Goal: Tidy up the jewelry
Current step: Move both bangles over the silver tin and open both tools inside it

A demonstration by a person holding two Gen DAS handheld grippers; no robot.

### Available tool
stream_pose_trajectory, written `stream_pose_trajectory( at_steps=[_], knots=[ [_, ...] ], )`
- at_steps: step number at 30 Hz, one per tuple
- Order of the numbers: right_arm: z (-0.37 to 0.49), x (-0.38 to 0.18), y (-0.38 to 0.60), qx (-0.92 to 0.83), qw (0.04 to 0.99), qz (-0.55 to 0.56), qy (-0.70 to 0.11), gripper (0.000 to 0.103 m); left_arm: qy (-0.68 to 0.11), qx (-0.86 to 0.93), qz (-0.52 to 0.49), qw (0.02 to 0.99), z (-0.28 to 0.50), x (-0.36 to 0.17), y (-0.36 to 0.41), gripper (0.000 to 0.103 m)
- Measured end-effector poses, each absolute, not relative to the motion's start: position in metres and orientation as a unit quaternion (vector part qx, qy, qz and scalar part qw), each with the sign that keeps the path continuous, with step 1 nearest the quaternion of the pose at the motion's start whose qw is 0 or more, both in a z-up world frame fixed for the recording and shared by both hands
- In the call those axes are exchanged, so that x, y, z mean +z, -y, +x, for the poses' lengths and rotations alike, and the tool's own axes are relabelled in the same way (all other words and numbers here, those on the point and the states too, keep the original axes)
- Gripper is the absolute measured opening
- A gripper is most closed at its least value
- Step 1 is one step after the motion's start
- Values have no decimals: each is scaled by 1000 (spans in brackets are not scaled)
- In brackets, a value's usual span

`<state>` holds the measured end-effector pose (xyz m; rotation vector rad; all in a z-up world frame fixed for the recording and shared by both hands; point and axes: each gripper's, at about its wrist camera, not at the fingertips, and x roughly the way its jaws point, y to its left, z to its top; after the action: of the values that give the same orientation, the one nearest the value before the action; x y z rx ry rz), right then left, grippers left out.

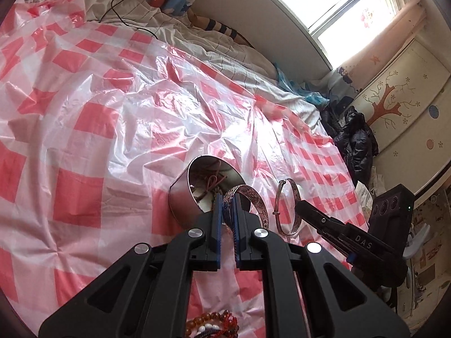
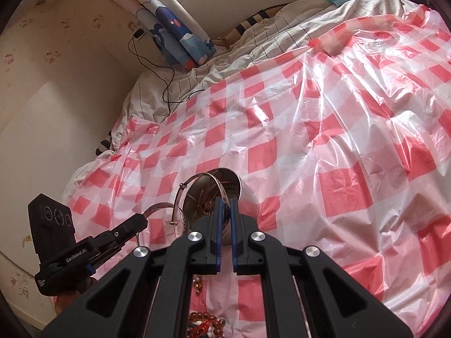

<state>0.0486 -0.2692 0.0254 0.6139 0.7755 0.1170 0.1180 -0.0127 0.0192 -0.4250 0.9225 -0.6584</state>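
Observation:
My left gripper (image 1: 228, 197) is shut on a wide engraved metal bangle (image 1: 253, 200), held up just above the bed. My right gripper (image 2: 224, 200) is shut on a thin silver bangle (image 2: 197, 177) with a small slider. Each view shows the other hand's tool: the right gripper (image 1: 300, 205) with the thin bangle (image 1: 284, 208), and the left gripper (image 2: 143, 219) with the wide bangle (image 2: 159, 205). Just beyond both fingertips a round metal tin (image 1: 180, 197) (image 2: 248, 197) lies tipped on the bed, its mouth facing me, with cords inside. Bead bracelets (image 1: 211, 324) (image 2: 205, 321) lie below the grippers.
A crinkled red-and-white checked plastic sheet (image 1: 112, 112) covers the bed. Rumpled bedding, a black cable (image 2: 166, 84) and a blue patterned pillow (image 2: 180, 36) lie at the far side. A dark jacket (image 1: 355, 138) and a painted cupboard (image 1: 400, 98) stand beyond the bed's right edge.

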Motion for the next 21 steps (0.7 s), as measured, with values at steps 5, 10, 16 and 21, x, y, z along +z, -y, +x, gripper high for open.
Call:
stream_pose_trajectory(
  at_steps=[5,10,16,21],
  knots=[
    [78,16,270,47,881,280,-378,6,-428,-297,-198,830,137,10,29,6],
    [94,10,267,46,881,268,-386,6,-436,-269,-169,842,159,-2,49,6],
    [103,5,252,56,879,253,-399,6,-467,-236,-158,837,164,-14,48,12],
    [109,-2,235,65,875,222,-425,7,-450,-222,-169,848,152,3,29,31]
  ],
)
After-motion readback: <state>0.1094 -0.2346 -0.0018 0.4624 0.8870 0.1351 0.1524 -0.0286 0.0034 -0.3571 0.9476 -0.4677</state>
